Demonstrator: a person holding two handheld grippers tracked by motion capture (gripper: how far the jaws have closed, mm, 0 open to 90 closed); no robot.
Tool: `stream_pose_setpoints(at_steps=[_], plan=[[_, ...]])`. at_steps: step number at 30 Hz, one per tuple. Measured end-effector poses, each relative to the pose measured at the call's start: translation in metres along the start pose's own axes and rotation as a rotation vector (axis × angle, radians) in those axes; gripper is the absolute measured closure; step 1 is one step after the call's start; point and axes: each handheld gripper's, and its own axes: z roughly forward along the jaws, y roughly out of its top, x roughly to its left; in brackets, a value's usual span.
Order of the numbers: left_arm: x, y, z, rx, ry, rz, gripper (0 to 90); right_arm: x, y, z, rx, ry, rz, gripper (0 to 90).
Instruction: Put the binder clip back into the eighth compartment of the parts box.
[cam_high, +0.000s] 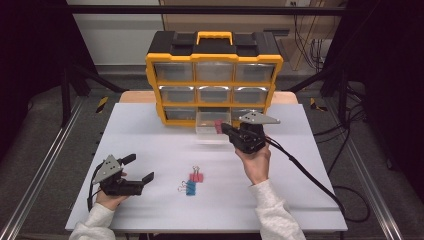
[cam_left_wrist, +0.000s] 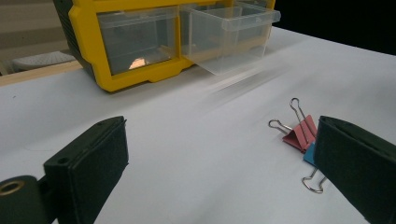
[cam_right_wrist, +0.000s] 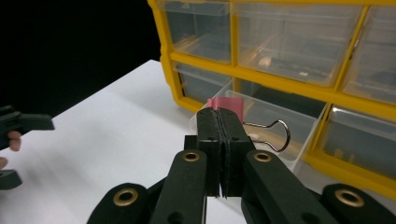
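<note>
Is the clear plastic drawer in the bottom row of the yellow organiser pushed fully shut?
No, the clear plastic drawer sticks out from the yellow organiser over the white table.

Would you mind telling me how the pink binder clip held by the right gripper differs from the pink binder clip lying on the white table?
The held pink binder clip is pinched between the shut jaws of the right gripper, up at the pulled-out clear plastic drawer. The pink binder clip on the table lies loose and ungripped. The held one is alone; the table one touches a blue binder clip. Both are pink with silver wire handles.
</note>
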Motion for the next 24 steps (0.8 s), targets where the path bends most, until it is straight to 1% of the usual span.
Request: stream_pose_setpoints(at_steps=[5, 10, 13, 17, 19, 20, 21, 23, 24], plan=[[0.000, 0.000, 0.000, 0.000, 0.000, 0.000, 2.8, -0.007, 0.007, 0.009, -0.010, -0.016, 0.013, 89.1], [0.000, 0.000, 0.000, 0.001, 0.000, 0.000, 2.8, -0.011, 0.010, 0.017, 0.001, -0.025, 0.017, 89.2], [0.000, 0.000, 0.000, 0.003, 0.000, 0.000, 2.8, -0.015, 0.012, 0.025, 0.008, -0.028, 0.030, 89.2], [0.000, 0.000, 0.000, 0.002, -0.001, 0.000, 2.8, -0.018, 0.014, 0.031, 0.011, -0.034, 0.030, 89.1], [0.000, 0.000, 0.000, 0.003, -0.001, 0.000, 2.8, -0.019, 0.016, 0.035, 0.011, -0.034, 0.039, 89.1], [0.000, 0.000, 0.000, 0.001, 0.000, -0.001, 2.8, -0.020, 0.017, 0.040, 0.011, -0.032, 0.039, 89.1], [0.000, 0.000, 0.000, 0.001, 0.000, -0.001, 2.8, -0.020, 0.017, 0.040, 0.011, -0.032, 0.039, 89.1], [0.000, 0.000, 0.000, 0.000, 0.000, -0.001, 2.8, -0.021, 0.019, 0.046, 0.016, -0.041, 0.035, 89.2], [0.001, 0.000, 0.000, 0.000, 0.000, -0.001, 2.8, -0.021, 0.019, 0.046, 0.016, -0.041, 0.035, 89.2]])
